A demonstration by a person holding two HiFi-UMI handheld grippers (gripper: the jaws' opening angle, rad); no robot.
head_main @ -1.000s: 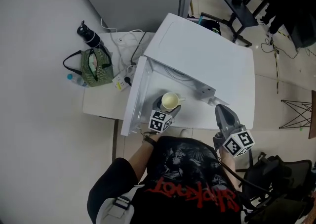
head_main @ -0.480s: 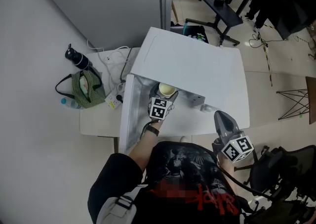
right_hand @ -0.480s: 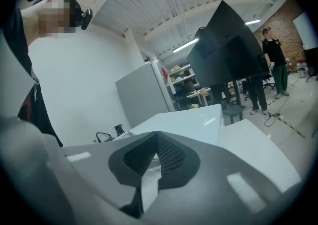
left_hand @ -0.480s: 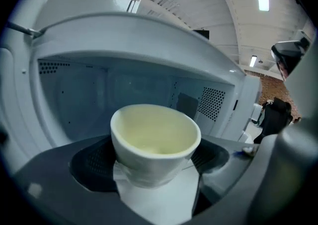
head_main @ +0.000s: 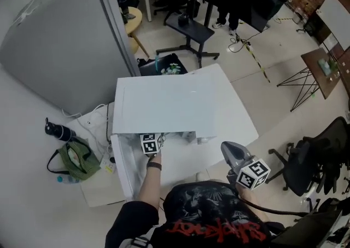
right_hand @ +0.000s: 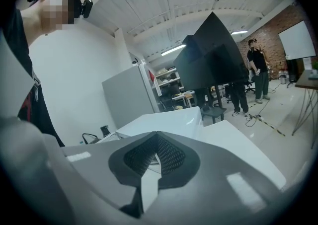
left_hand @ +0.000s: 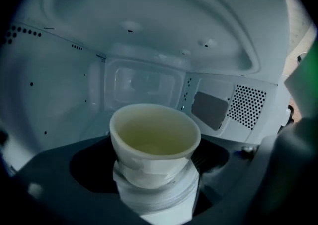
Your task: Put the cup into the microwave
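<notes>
L gripper [left_hand: 155,189] is clamped on the cup [left_hand: 154,137], low on its body, rim up & level. The cup is already inside the microwave [head_main: 180,104], approx mid-width of the cavity, w/ the back wall & the holed vent [left_hand: 246,105] on the right wall behind it. Can't tell if its base touches the cavity floor, as the gripper hides that. R gripper [right_hand: 149,169] is closed on nothing, held off at the person's right, clear of the oven.

Step in hand, as I read it: set down & let go.
- Keep the cup upright and lower gently till the base sits flat near the middle of the floor, not tight to either wall.
- Open the jaws just enough to free it.
- Pull straight back out the way it went in, so no jaw catches the rim or tips it.
- Mind the cavity roof and the door [head_main: 121,171], swung open to the left, just beside the forearm.
- Liquid inside? Unclear, the inside only looks pale, so handle as if full.

Surface/room: the microwave sits on a small pale counter [head_main: 101,192] next to a grey partition [head_main: 60,50]. A green bag [head_main: 74,159], dark bottle [head_main: 56,130] & cables lie at the counter's left end, well apart from the job. Pale floor, a chair [head_main: 188,28] behind the microwave, and people [right_hand: 256,67] standing far off in the R gripper view.
</notes>
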